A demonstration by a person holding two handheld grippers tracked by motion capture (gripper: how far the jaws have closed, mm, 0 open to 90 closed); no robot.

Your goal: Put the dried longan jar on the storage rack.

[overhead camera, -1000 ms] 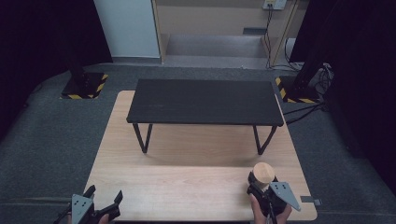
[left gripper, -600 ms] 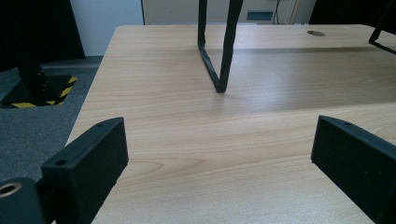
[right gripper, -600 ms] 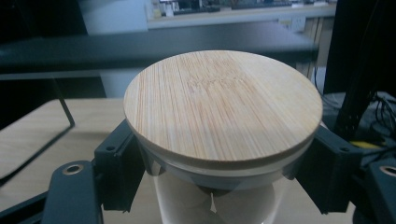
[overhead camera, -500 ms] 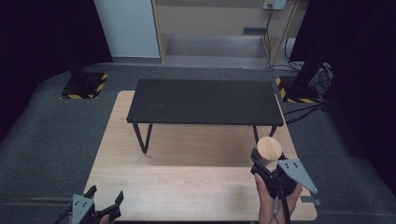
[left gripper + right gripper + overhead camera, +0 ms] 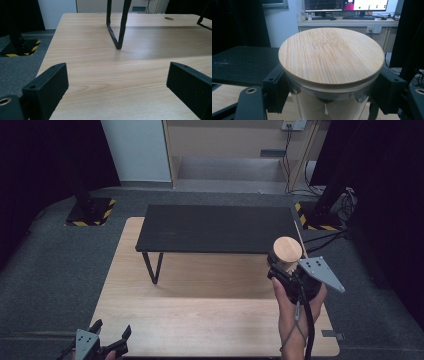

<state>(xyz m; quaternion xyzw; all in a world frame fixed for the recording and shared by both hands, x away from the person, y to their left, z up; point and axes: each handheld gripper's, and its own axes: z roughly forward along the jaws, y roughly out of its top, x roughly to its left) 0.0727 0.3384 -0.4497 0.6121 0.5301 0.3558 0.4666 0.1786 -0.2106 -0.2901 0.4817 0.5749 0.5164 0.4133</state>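
Observation:
A clear glass jar (image 5: 329, 105) with a round bamboo lid (image 5: 287, 248) is held off the wooden table. My right gripper (image 5: 286, 270) is shut on the jar, its black jaws pressing the glass just below the lid (image 5: 330, 55). It hangs at the right, near the front edge of the black raised shelf (image 5: 215, 227). My left gripper (image 5: 110, 340) is low at the table's near left corner, open. Its two jaws stand wide apart over bare wood in the left gripper view, with nothing between them.
The black shelf stands on thin metal legs (image 5: 117, 27) across the far half of the wooden table (image 5: 200, 320). Grey carpet surrounds the table. Black stands with yellow-black bases (image 5: 87, 210) sit at the far left and far right.
My right gripper has lifted the jar and carried it away from the near edge toward the black shelf. The left gripper has stayed in place.

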